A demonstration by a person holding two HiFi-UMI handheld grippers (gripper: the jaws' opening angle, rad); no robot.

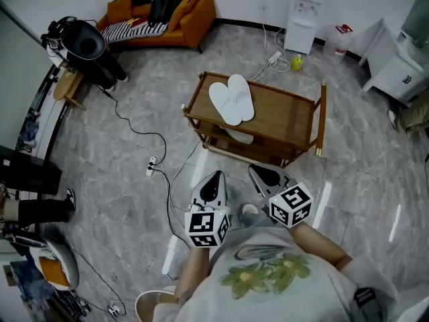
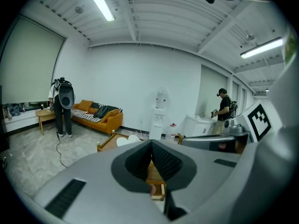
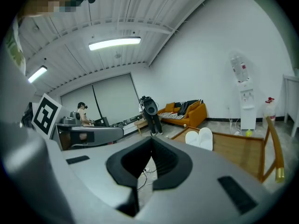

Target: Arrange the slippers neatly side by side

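Note:
Two white slippers (image 1: 232,99) lie side by side, touching, on the left part of a brown wooden table (image 1: 281,116). They also show small in the left gripper view (image 2: 125,141) and in the right gripper view (image 3: 198,138). My left gripper (image 1: 213,180) and right gripper (image 1: 263,174) hang close to my body, short of the table's near edge and well apart from the slippers. Both are shut with nothing between their jaws. A third white slipper (image 1: 239,136) lies on the table's lower shelf.
An orange sofa (image 1: 161,15) stands at the back wall, a white water dispenser (image 1: 303,15) to its right. A cable with a power strip (image 1: 153,166) runs over the grey floor left of the table. A person with gear (image 1: 87,45) stands at the left.

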